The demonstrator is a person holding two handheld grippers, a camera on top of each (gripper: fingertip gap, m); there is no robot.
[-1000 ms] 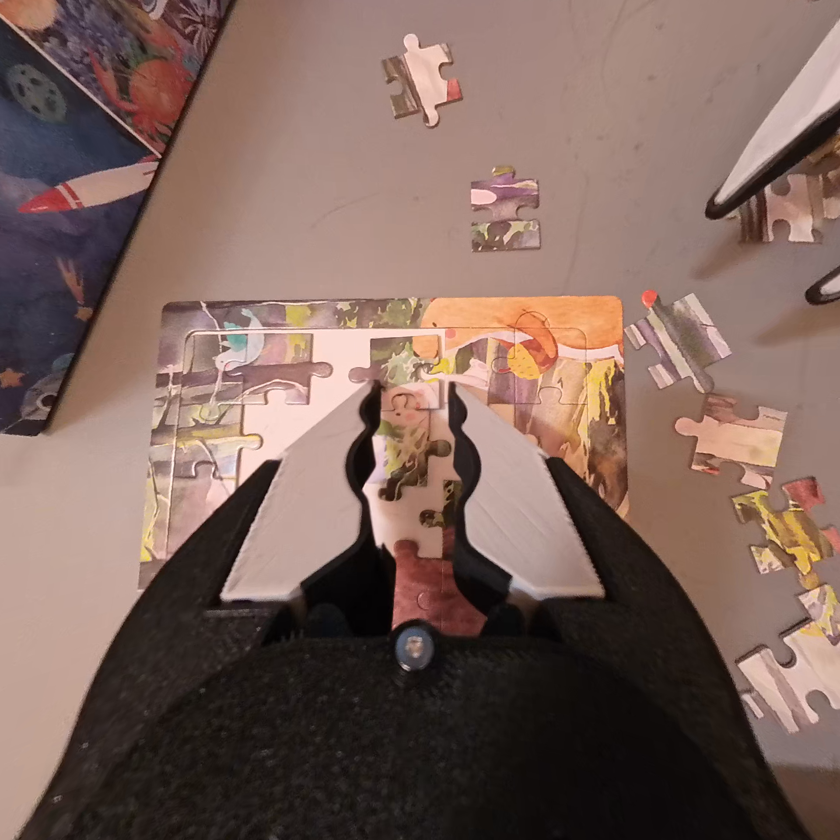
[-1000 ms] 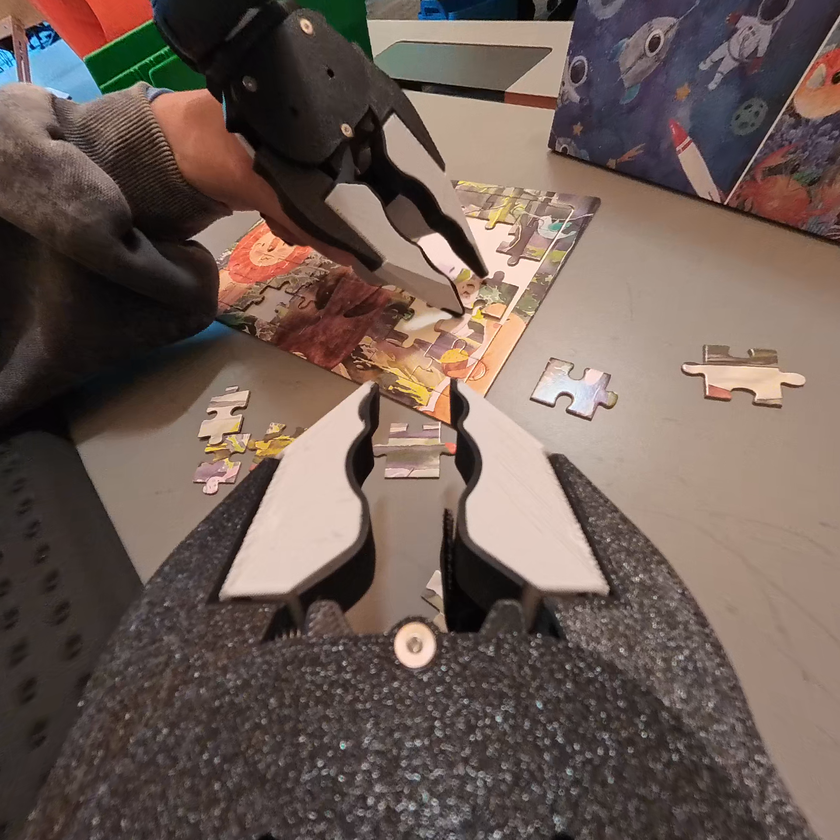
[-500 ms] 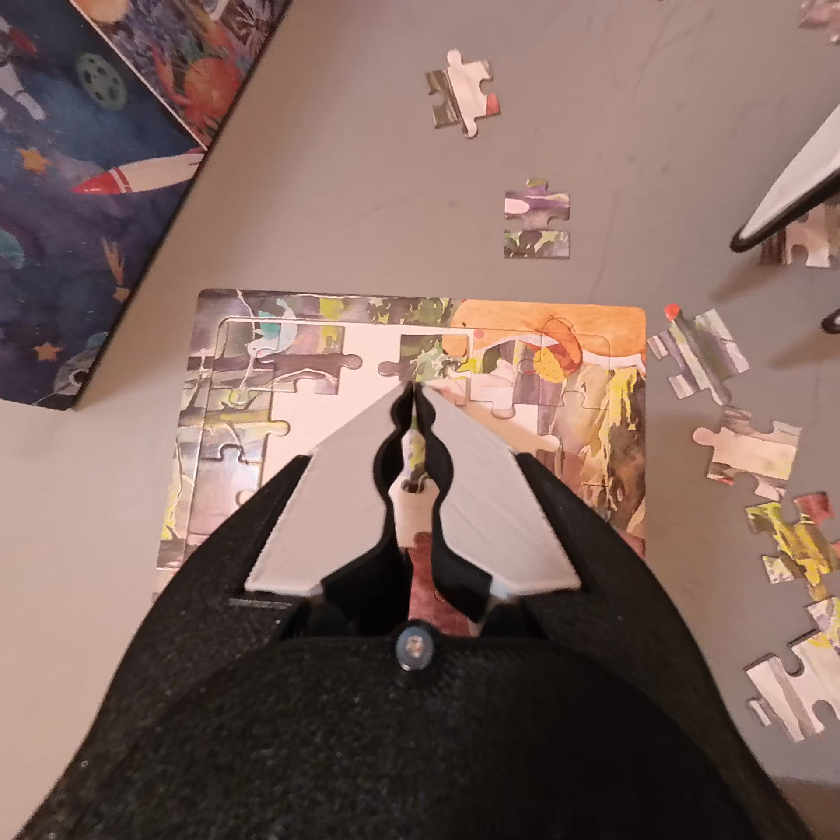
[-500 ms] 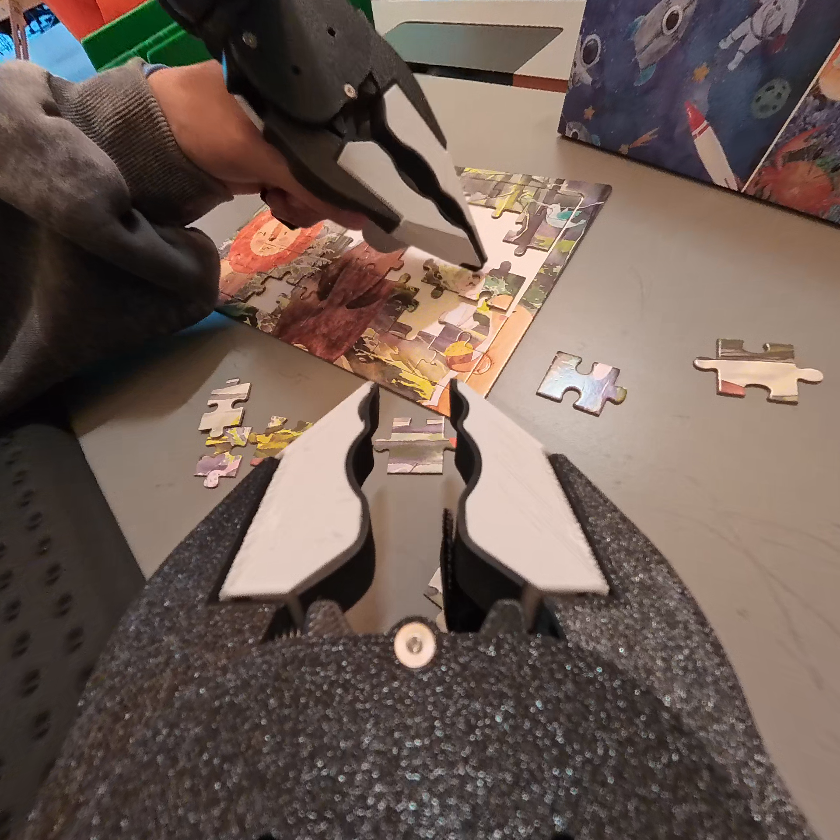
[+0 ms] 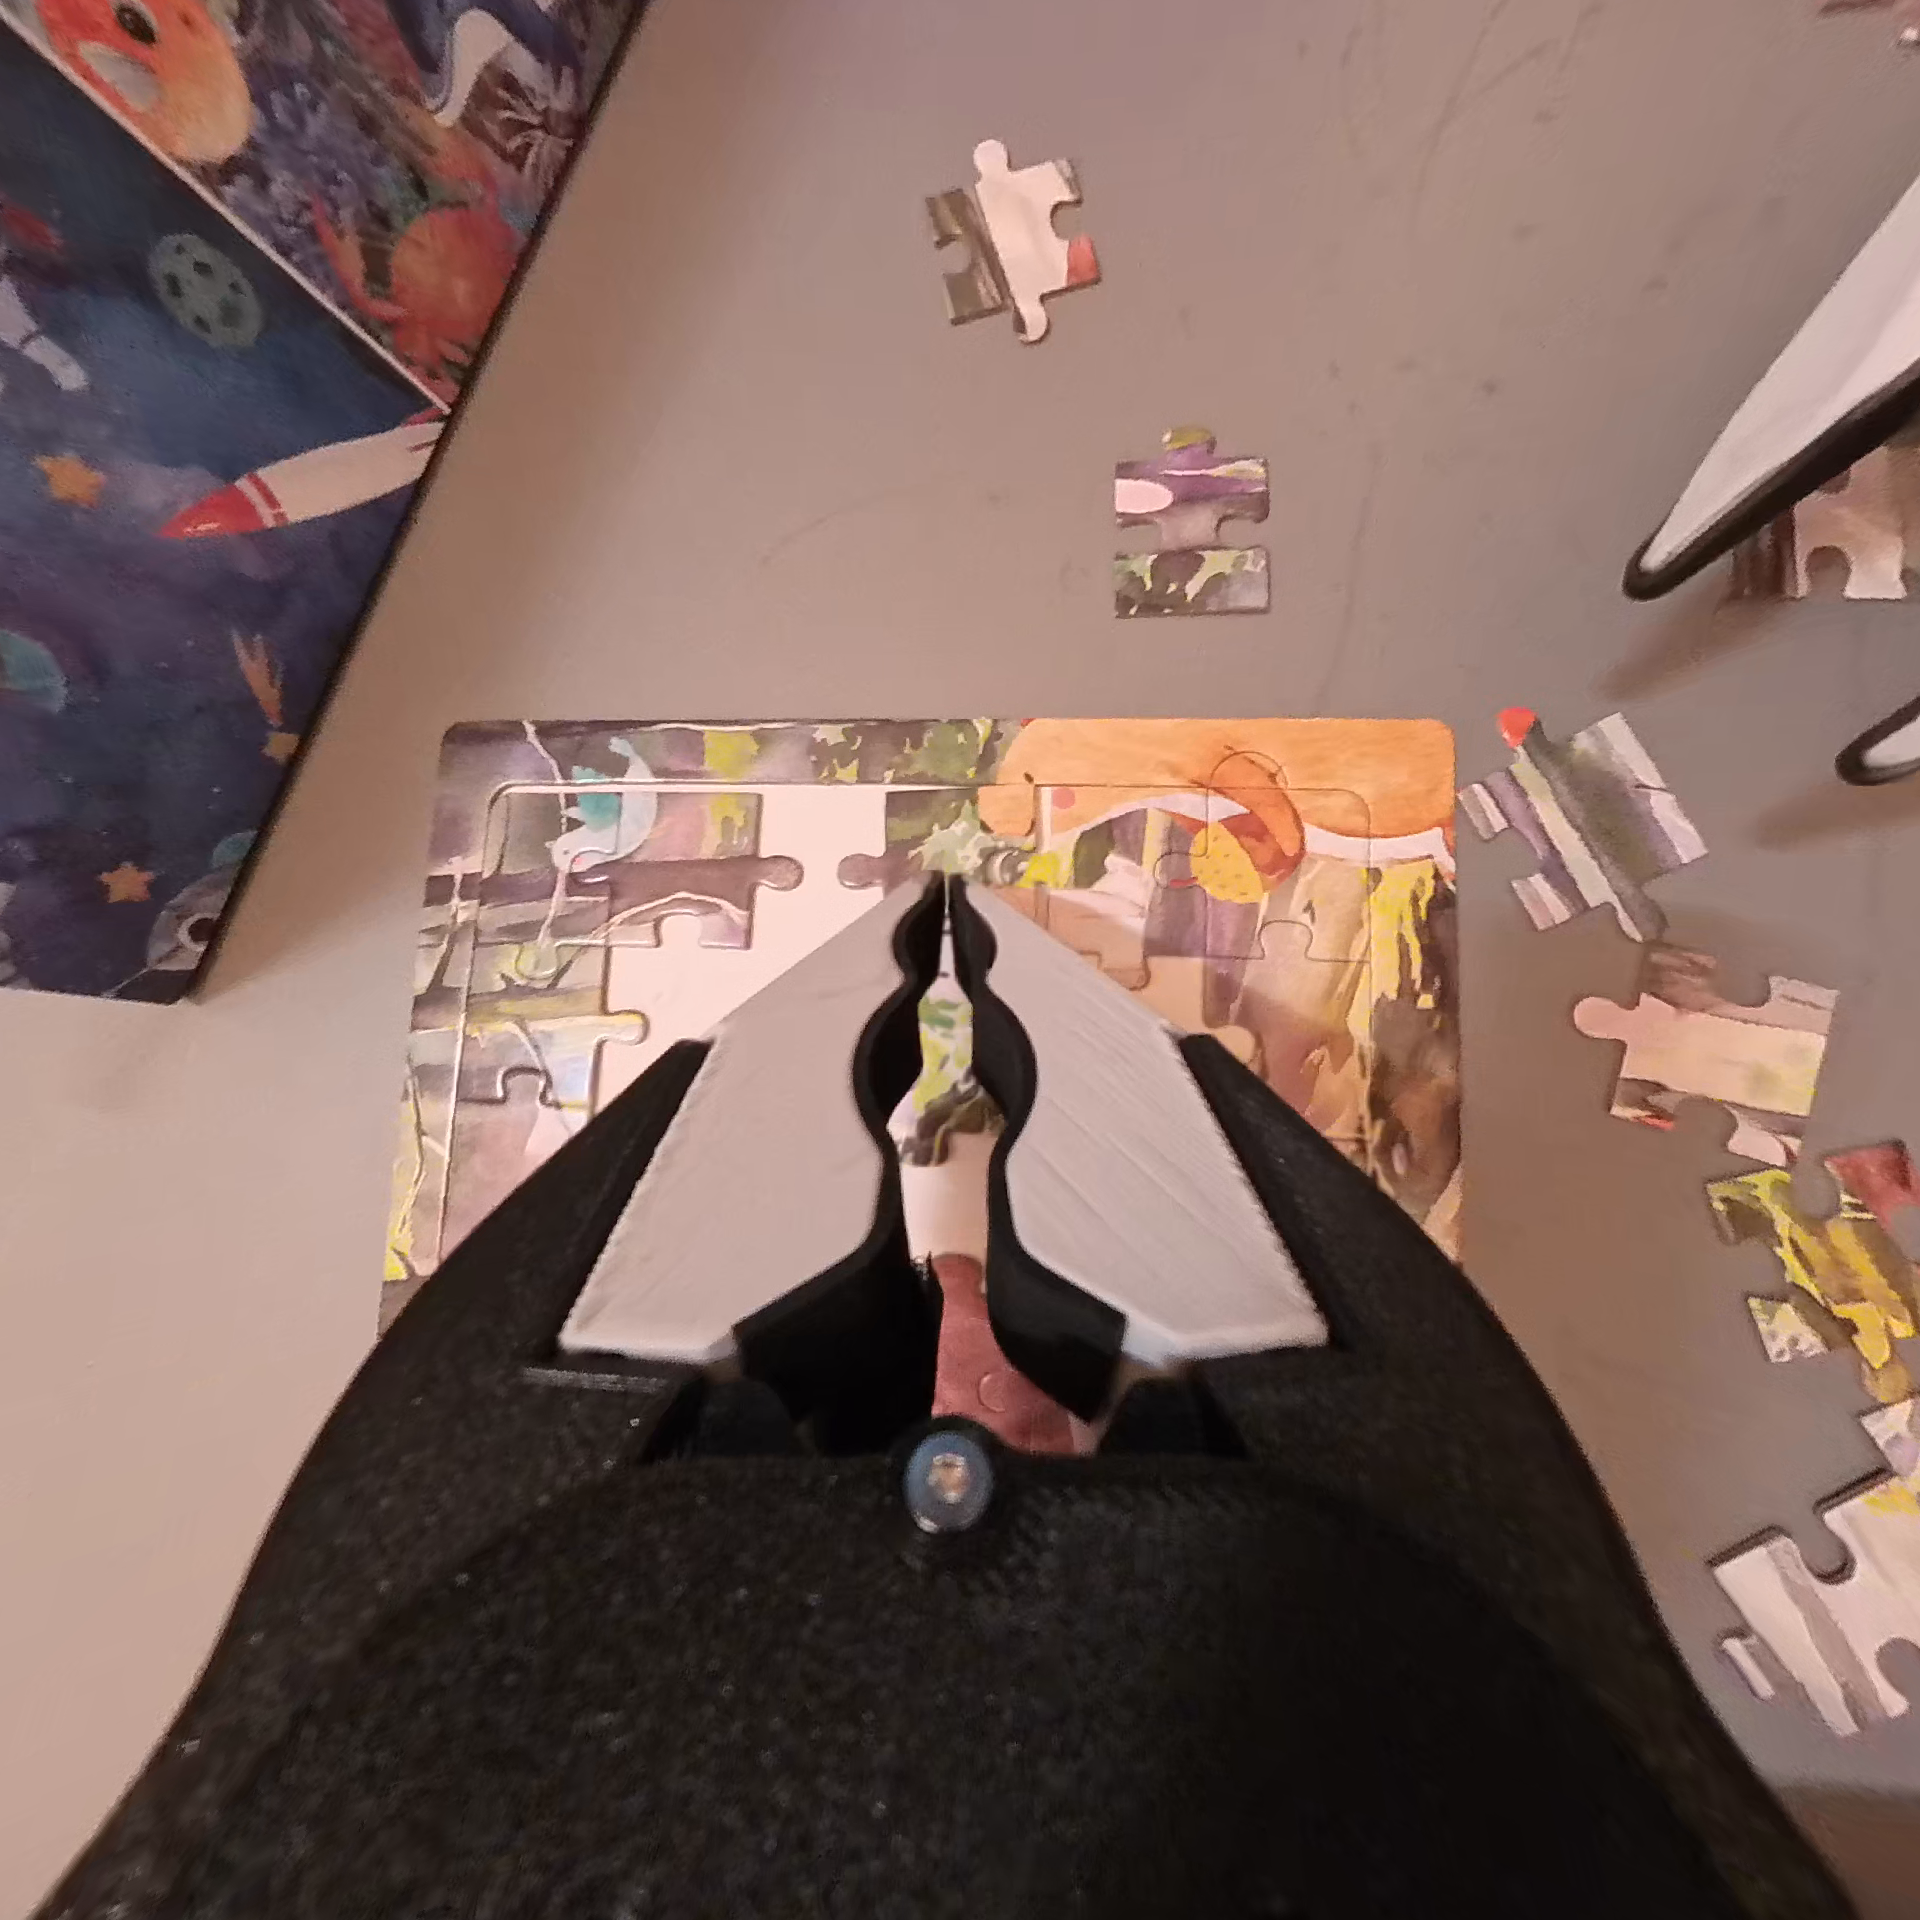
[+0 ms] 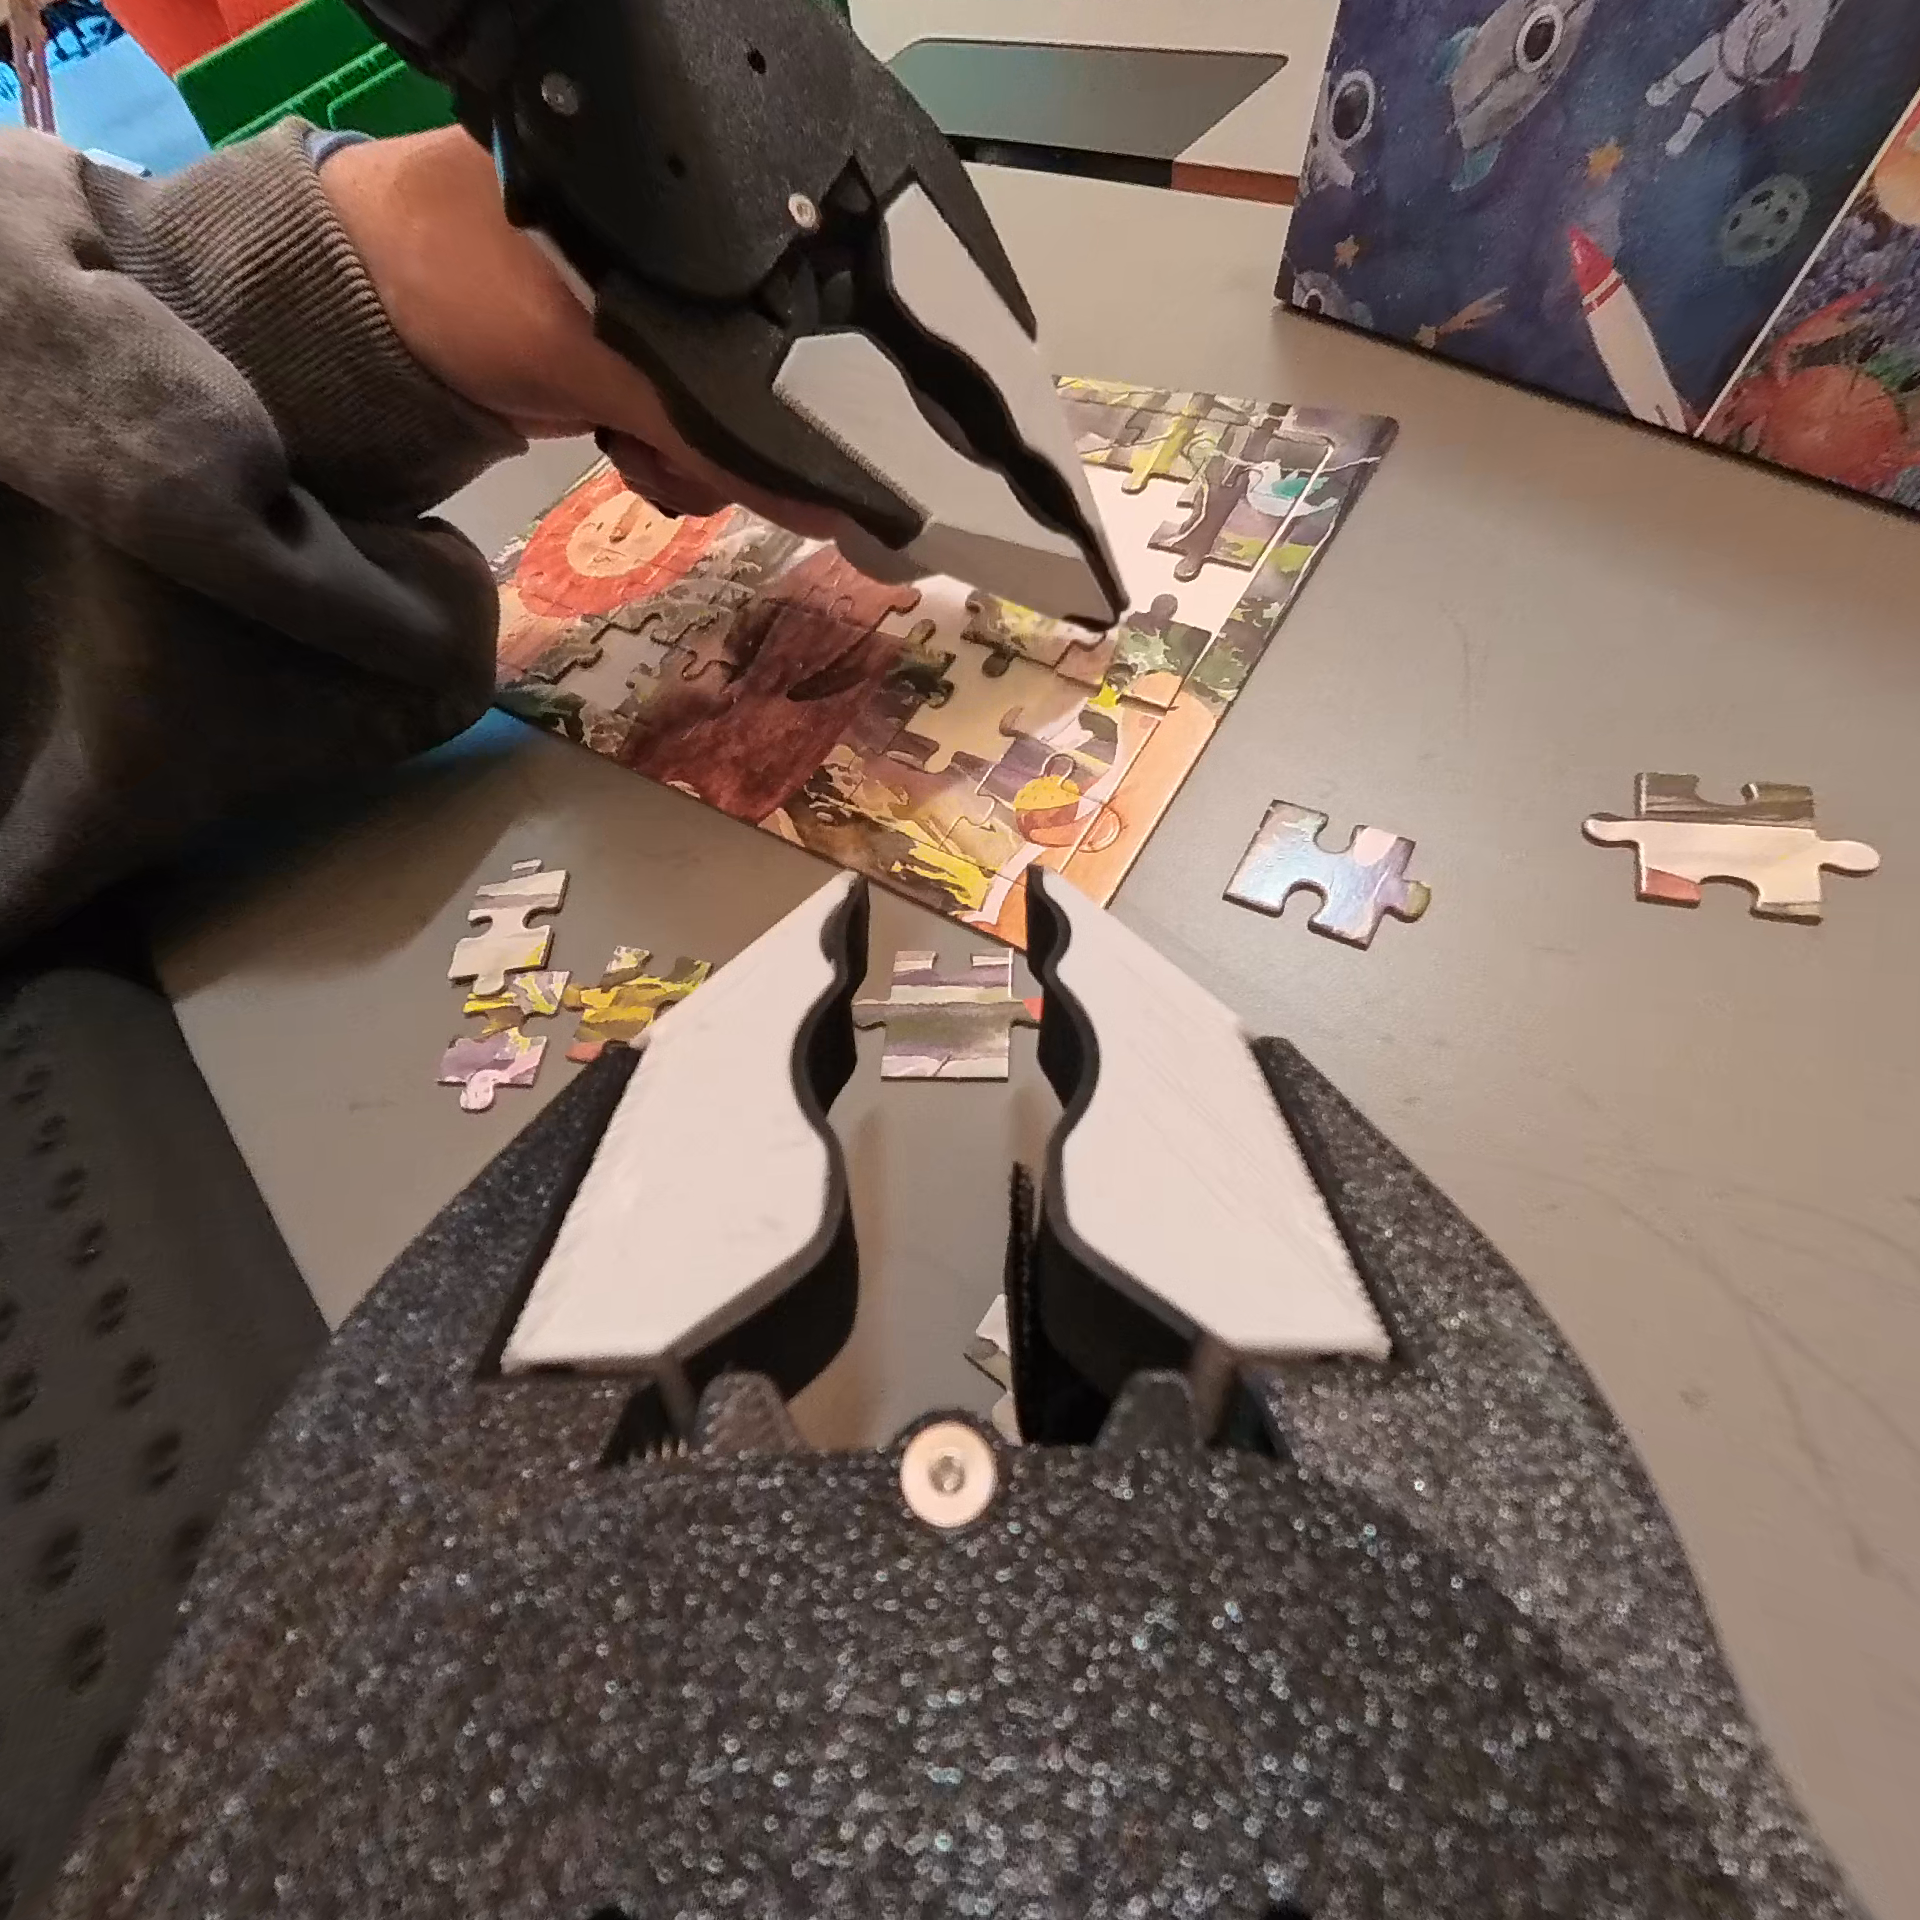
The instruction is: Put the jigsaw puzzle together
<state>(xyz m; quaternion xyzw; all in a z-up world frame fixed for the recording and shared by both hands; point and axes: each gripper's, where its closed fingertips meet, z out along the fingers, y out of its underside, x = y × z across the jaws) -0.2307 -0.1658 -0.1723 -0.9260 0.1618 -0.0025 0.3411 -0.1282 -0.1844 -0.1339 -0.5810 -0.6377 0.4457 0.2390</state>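
Am pressing left gripper [image 5: 948, 883], tips closed together, nothing visibly gripped, onto puzzle board [image 5: 1392, 758] centre. Right gripper [image 6: 948, 894] hovering, jaws parted, empty, over striped piece [image 6: 943, 1023]. Judging board mostly filled; white gaps, loose pieces [image 5: 1195, 525] remaining.

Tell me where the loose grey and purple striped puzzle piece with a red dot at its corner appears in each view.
Left wrist view: the grey and purple striped puzzle piece with a red dot lies on the table just right of the puzzle board's upper right corner.
Right wrist view: the same piece lies between the open jaws of the right gripper.
Shared landmark: the orange corner of the rectangular puzzle board.
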